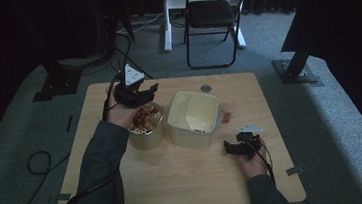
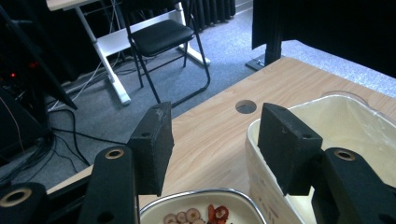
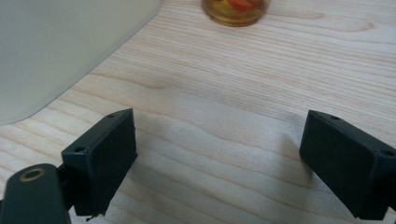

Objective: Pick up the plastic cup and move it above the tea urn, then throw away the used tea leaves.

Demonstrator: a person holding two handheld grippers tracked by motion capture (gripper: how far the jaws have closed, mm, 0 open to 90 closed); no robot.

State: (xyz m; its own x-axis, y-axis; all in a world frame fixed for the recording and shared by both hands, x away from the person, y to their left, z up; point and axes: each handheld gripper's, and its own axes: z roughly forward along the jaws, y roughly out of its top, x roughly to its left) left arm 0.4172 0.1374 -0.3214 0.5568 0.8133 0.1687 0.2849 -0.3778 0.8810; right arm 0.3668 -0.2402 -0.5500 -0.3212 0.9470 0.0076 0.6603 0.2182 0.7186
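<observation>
Steel bowl (image 1: 146, 130) of dried slices looked light, stiff, slippery; best pinched at rim. Left gripper (image 2: 215, 149) and right gripper (image 3: 219, 163) gaped, empty.

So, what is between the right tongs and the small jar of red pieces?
Only bare wooden table lies between the right tongs and the jar, seen in the right gripper view.

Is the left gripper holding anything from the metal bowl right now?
No. In the left gripper view the left gripper has its jaws wide apart with nothing between them, above the metal bowl of dried slices.
</observation>
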